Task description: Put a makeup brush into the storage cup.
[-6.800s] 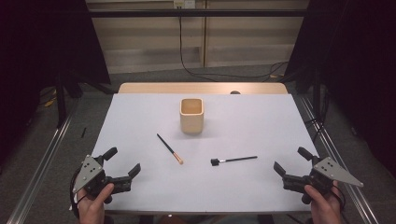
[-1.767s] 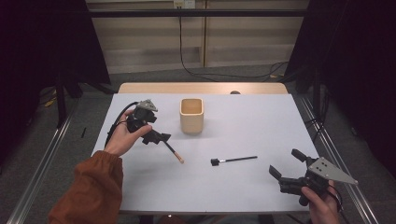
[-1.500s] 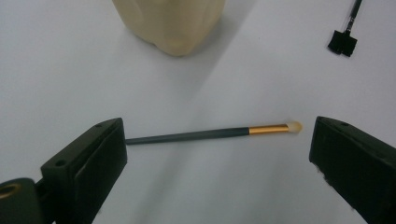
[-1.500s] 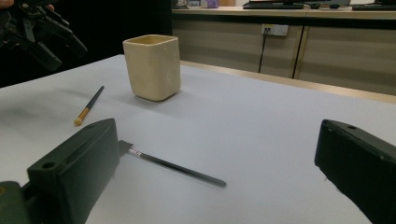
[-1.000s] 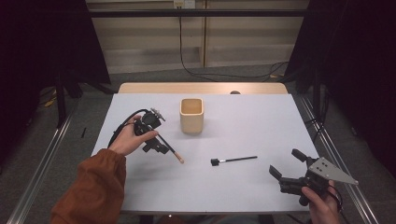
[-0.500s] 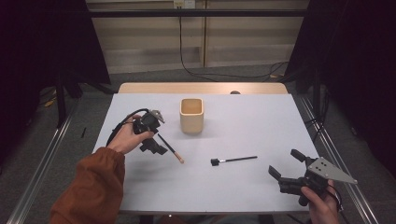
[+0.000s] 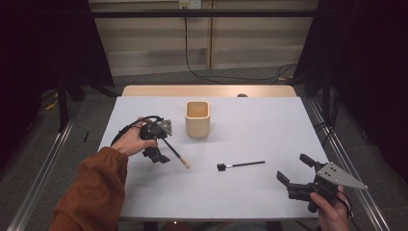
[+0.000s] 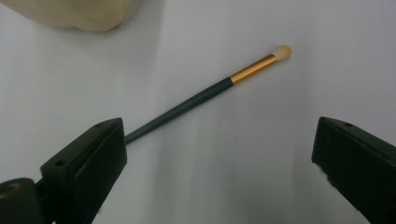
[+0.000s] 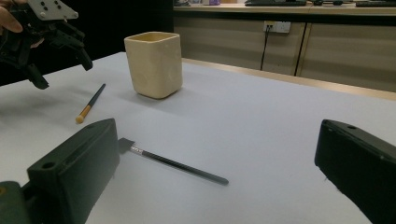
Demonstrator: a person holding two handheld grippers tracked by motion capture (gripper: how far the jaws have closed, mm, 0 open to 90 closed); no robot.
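A thin dark brush with a gold ferrule and pale tip (image 7: 176, 155) (image 8: 205, 91) (image 9: 91, 109) lies on the white table, left of centre. My left gripper (image 7: 158, 147) (image 8: 223, 136) hovers open just over the brush's handle end, jaws pointing down and spread wide to either side of it. A second, all-black brush (image 7: 240, 165) (image 9: 177, 165) lies right of centre. A cream square cup (image 7: 197, 119) (image 9: 154, 63) (image 8: 79, 14) stands upright behind both. My right gripper (image 7: 293, 168) (image 9: 219, 140) rests open near the front right edge, facing the black brush.
The white table cover (image 7: 269, 125) spreads wide on the right and back. A hand in an orange sleeve (image 7: 96, 187) reaches across the front left. The other hand's gripper (image 9: 51, 32) shows at the far left of the right gripper view. Dark floor and rails flank the table.
My left gripper came from the front left corner to the gold-ferruled brush and has sunk lower over it in the last second. My right gripper has barely moved.
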